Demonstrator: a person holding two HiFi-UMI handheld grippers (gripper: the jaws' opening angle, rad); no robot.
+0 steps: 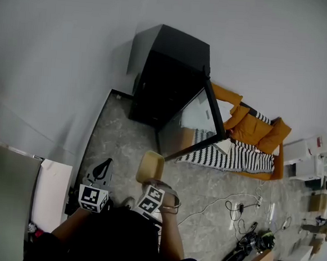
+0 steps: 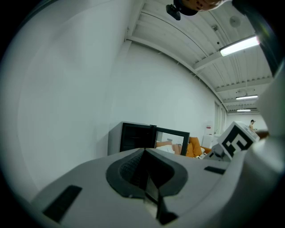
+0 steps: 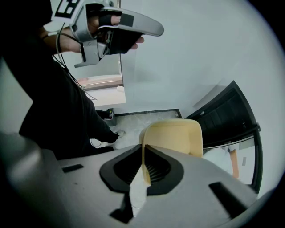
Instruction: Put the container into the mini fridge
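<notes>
A pale yellow container [image 1: 150, 166] hangs above the floor, with my right gripper [image 1: 151, 182] shut on its rim. In the right gripper view the container [image 3: 174, 136] stands up just beyond the jaws of the right gripper [image 3: 143, 156], one wall pinched between them. The black mini fridge [image 1: 169, 72] stands against the wall ahead, and its glass door [image 1: 193, 121] is swung open to the right. My left gripper [image 1: 102, 166] is held left of the container, shut with nothing in it. From the left gripper [image 2: 145, 171] the fridge [image 2: 134, 136] shows straight ahead.
An orange sofa with a striped blanket [image 1: 246, 140] lies right of the fridge door. Cables and gear [image 1: 244, 238] are scattered on the floor at the right. A white panel [image 1: 51, 194] lies at the left by the wall. Marbled floor [image 1: 123, 146] stretches up to the fridge.
</notes>
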